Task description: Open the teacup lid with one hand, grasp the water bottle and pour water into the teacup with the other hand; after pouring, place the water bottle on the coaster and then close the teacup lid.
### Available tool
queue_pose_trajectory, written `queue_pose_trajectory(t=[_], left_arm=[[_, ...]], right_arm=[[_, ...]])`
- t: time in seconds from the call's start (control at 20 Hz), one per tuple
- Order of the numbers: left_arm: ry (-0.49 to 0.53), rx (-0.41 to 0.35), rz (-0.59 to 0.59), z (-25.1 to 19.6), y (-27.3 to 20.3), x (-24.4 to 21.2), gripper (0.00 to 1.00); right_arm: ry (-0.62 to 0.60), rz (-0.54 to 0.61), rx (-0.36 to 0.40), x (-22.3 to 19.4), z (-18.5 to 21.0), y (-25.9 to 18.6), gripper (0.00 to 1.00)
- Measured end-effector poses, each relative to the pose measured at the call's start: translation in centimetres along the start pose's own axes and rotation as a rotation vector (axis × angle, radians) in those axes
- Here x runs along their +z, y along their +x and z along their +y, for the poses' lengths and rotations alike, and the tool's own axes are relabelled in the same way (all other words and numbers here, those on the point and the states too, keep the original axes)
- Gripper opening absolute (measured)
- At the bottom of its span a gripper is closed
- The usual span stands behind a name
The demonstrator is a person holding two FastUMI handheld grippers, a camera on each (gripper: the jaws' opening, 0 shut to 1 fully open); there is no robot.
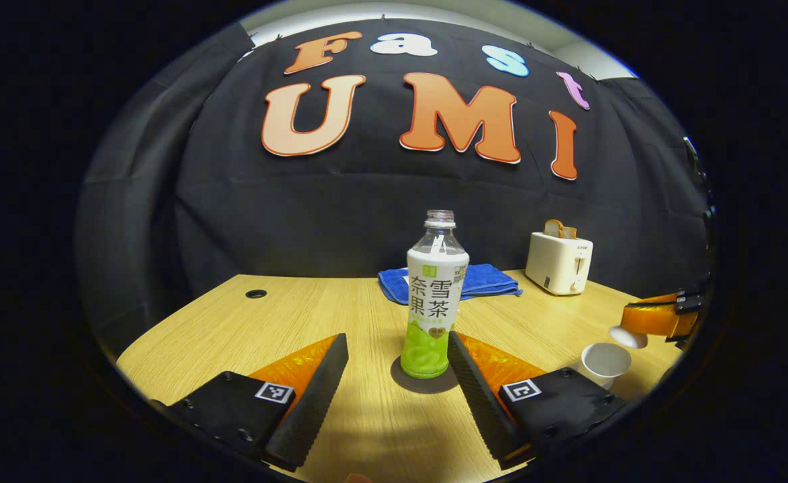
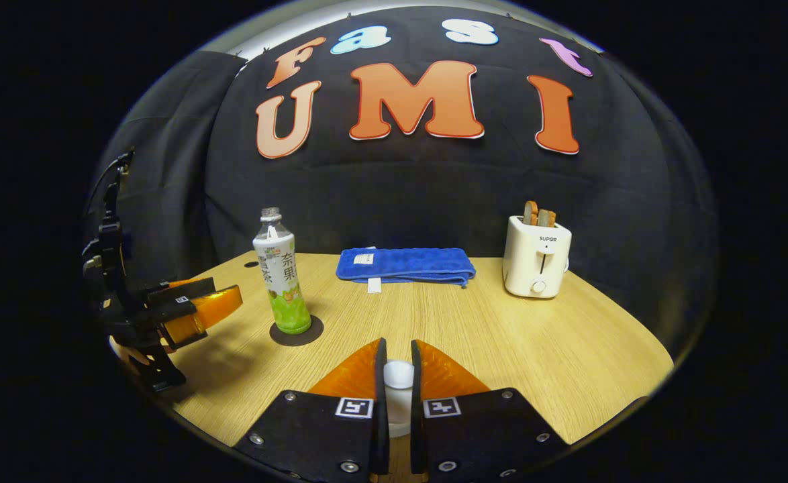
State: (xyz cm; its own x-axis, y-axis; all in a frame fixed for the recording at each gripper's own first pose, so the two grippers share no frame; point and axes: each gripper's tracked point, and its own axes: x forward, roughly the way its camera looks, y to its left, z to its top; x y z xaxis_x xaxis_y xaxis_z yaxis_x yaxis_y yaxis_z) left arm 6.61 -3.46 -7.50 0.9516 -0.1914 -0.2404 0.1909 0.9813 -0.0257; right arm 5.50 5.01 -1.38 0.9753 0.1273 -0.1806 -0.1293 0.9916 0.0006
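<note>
The uncapped water bottle (image 1: 434,302) with a white and green label stands upright on the dark round coaster (image 1: 397,381). My left gripper (image 1: 397,342) is open, its fingers on either side of the bottle's base and not pressing on it. In the right gripper view the left gripper (image 2: 229,295) sits just left of the bottle (image 2: 281,278). The white teacup (image 1: 605,362) stands uncovered at the right. Up and to the right of the cup, the right gripper (image 1: 630,322) holds the white lid (image 1: 625,337). My right gripper (image 2: 397,359) is shut on the lid (image 2: 399,376).
A folded blue towel (image 2: 404,263) lies at the back of the wooden table (image 2: 515,349). A white toaster (image 2: 536,263) with bread in it stands at the back right. A small round hole (image 1: 256,294) is at the table's far left corner.
</note>
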Motion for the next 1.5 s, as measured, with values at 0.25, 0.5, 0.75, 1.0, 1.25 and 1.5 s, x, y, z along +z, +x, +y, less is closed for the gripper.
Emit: queue_pose_trajectory(t=[0.25, 0.5, 0.75, 1.0, 1.25, 1.5], left_arm=[[-0.036, 0.043, -0.012, 2.2, -1.5, 0.4, 0.96], [-0.052, 0.056, 0.004, 3.1, -1.9, -0.2, 0.94], [-0.057, 0.056, 0.003, 3.2, -2.1, -0.1, 0.95], [-0.049, 0.056, -0.011, 3.0, -2.3, 0.4, 0.95], [-0.033, 0.065, -0.031, 3.0, -2.7, 1.3, 0.95], [-0.026, 0.075, -0.045, 3.0, -3.1, 2.4, 0.94]], right_arm=[[-0.017, 0.035, 0.009, -1.5, 0.9, 1.2, 0.13], [-0.042, 0.054, 0.000, -2.8, 1.1, 1.7, 0.15], [-0.034, 0.048, 0.002, -2.9, 1.0, 1.8, 0.24], [-0.030, 0.044, 0.002, -2.8, 0.9, 1.5, 0.33], [-0.023, 0.004, -0.018, -1.2, -0.1, 0.5, 0.77], [-0.009, -0.036, -0.034, 0.4, -1.1, -1.0, 0.97]])
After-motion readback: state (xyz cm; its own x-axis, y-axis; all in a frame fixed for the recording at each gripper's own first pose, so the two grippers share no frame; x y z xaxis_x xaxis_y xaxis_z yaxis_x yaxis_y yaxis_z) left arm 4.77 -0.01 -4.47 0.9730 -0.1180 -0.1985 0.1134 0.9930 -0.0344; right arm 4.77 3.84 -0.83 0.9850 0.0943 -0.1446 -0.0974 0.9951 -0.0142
